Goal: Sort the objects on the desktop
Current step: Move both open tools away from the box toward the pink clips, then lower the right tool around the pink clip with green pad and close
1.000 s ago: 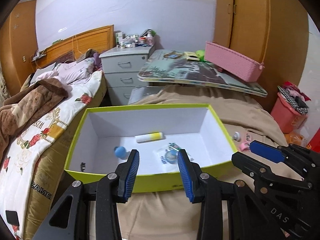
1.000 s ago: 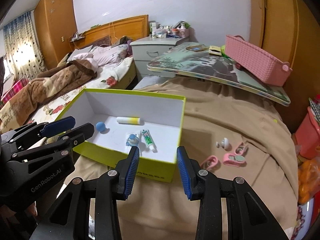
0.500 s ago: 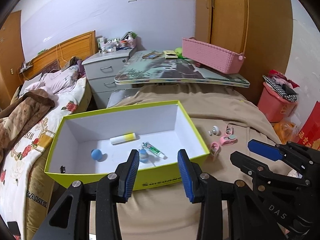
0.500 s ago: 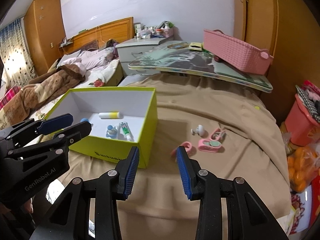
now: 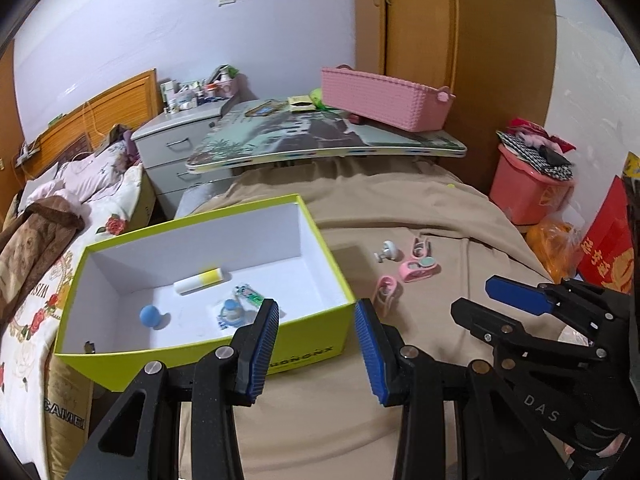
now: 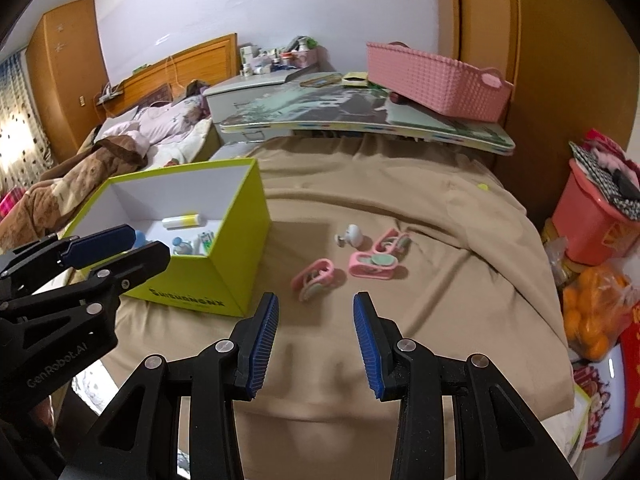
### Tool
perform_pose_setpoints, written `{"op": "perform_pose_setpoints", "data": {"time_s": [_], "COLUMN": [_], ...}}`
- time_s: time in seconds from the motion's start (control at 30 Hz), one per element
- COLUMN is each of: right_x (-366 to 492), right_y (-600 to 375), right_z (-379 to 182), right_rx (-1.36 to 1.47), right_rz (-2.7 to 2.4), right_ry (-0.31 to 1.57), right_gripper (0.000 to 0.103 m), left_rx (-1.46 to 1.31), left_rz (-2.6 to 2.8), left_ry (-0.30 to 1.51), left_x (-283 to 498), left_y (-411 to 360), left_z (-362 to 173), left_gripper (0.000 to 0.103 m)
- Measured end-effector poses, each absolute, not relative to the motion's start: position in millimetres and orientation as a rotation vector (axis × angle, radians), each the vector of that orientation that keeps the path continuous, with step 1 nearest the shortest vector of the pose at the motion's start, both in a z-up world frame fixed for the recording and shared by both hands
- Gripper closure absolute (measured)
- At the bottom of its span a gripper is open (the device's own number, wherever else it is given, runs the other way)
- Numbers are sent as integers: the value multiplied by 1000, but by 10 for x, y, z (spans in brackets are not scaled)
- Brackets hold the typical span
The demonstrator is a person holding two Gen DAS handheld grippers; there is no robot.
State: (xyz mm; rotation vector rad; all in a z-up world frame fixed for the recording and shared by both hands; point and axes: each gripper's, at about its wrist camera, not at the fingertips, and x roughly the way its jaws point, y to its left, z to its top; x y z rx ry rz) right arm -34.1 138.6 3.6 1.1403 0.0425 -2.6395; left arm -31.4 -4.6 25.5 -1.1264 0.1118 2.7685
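Both grippers are unloaded, with jaws spread apart and nothing between the blue ribbed pads. Left gripper (image 5: pixel 316 344) hovers over the near right corner of the box; right gripper (image 6: pixel 316 340) hovers over bare tan bedspread (image 6: pixel 420 208), short of the loose items.

Container: a lime-green cardboard box (image 5: pixel 304 354) with a white interior, lidless, standing on the bedspread to the left of the loose items. Dark lettering runs along its near outer wall; it is not legible.

Contents of the box, all lying on its floor:
- a white tube with a yellow band (image 5: pixel 199 280), on its side near the back wall;
- a blue ball-shaped item (image 5: pixel 149 315), toward the left;
- a small clear packet with a blue round part (image 5: pixel 231 312), near the middle;
- a small green-and-white printed tube (image 5: pixel 250 295), just beside the packet;
- a small dark item (image 5: pixel 88 347) in the near left corner, too small to identify.

Loose items on the bedspread, right of the box:
- a pink loop-shaped clip (image 6: pixel 314 274), closest to the box and to the right gripper;
- a pink oblong case with a pale green disc (image 6: pixel 374 264), just beyond it;
- a second pink clip (image 6: pixel 394 242), touching or nearly touching the case;
- a small white knob-shaped item (image 6: pixel 352 236), left of that clip.

Behind the bedspread, a pink woven basket (image 6: pixel 436 80) rests on a printed board (image 6: pixel 320 114).
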Motion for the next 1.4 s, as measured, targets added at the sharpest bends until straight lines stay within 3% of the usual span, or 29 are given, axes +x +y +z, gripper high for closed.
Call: {"op": "perform_pose_setpoints", "data": {"time_s": [1.4], "right_x": [-991], "right_y": [2031], "right_z": [-592], "right_rx": [1179], "right_rz": [-2556], "right_ry": [-15], "right_gripper": [63], "left_rx": [-1143], "left_rz": [2536], "left_ry": [153], "left_x": [-338], "left_y": [477], "left_z": [-107], "left_gripper": [62]}}
